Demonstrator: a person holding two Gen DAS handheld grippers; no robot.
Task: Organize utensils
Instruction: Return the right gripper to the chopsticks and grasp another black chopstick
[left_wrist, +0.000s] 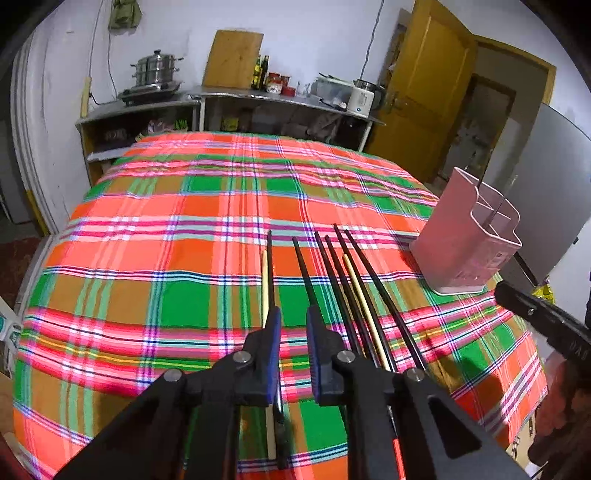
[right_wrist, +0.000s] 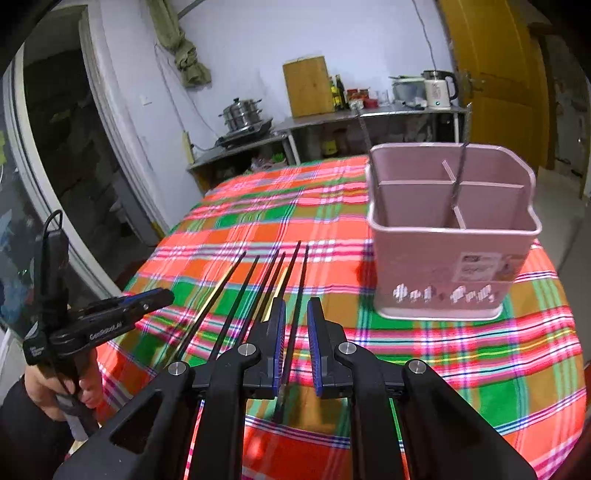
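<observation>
Right gripper part-open, straddling, seemingly untouched, a black chopstick.

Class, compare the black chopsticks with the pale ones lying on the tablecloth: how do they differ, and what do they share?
The black chopsticks are dark and more numerous; the pale chopsticks are cream-coloured and only two show. The black ones reach farther up the plaid tablecloth than the pale ones beside them. Both kinds lie flat, roughly parallel, outside the pink holder.
</observation>
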